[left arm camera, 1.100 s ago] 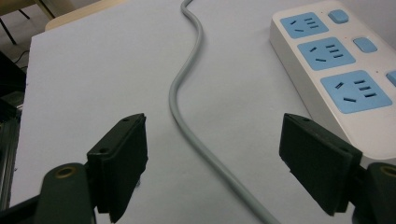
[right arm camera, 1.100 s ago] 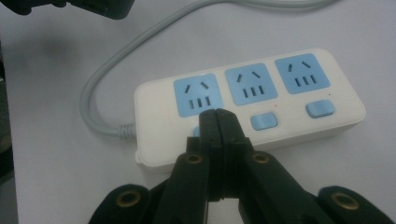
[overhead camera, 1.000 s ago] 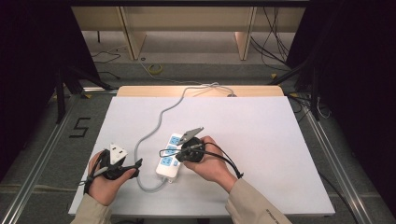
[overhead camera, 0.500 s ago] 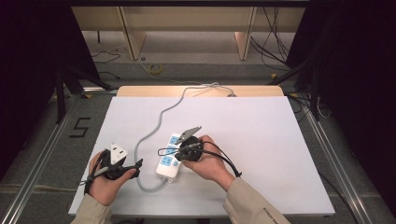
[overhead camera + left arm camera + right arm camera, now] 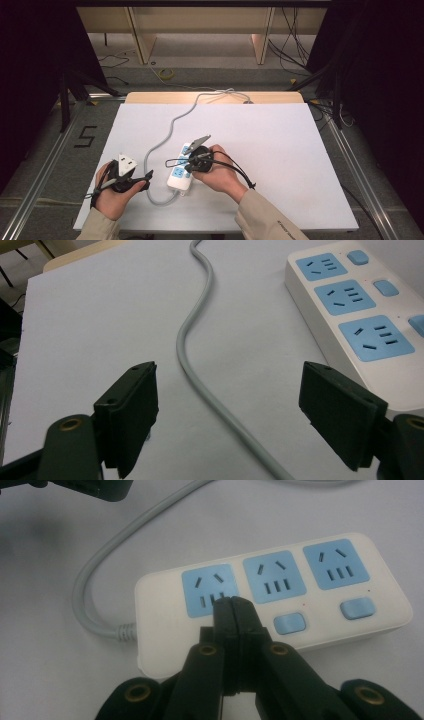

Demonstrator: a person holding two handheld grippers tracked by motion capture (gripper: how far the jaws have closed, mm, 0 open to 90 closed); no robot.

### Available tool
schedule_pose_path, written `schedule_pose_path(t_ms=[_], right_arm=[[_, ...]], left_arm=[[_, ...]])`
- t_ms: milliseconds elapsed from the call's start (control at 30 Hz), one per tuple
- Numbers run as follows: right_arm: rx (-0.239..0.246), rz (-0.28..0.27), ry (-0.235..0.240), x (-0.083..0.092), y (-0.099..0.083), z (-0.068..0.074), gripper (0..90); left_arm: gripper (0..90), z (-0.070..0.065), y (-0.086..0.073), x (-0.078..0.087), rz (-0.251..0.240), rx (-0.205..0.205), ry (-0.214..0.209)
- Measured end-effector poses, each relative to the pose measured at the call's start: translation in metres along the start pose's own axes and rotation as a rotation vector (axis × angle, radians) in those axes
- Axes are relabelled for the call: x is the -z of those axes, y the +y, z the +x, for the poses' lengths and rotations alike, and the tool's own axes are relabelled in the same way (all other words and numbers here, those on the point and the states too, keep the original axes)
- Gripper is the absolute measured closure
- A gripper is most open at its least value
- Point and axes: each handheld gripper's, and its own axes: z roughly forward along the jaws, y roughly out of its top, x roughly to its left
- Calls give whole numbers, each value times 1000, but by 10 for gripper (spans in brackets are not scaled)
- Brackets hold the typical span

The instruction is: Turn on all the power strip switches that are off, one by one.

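Step in hand: pressing a switch on the white plastic power strip with three blue sockets, judging by the right gripper, jaws pressed together with nothing between them, tip over the end of the strip nearest the cord, where a third blue rocker button would sit; contact itself hidden under the tip, so probably touching.
Strip location: on the white table top, at about 7 o'clock from its centre, long axis running roughly 12 to 6.
Grey round cord: leaves the strip's 6 o'clock end, loops back towards 12 and off the far edge.
Left gripper: jaws spread wide, empty, resting at 9 o'clock of the strip, straddling the cord without touching.
Next move: a short firm push straight down, tip centred on the button.
Against half a second ago: right gripper shifted slightly down along the strip; left unmoved.
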Motion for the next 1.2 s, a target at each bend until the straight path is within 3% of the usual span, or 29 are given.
schedule_pose_path(t_ms=[467, 1200], right_arm=[[0, 36, 4, -8, 1, 1, 900], [-25, 48, -5, -7, 4, -2, 900]], left_arm=[[236, 0, 0, 0, 0, -1, 2], [238, 0, 1, 0, -1, -3, 2]])
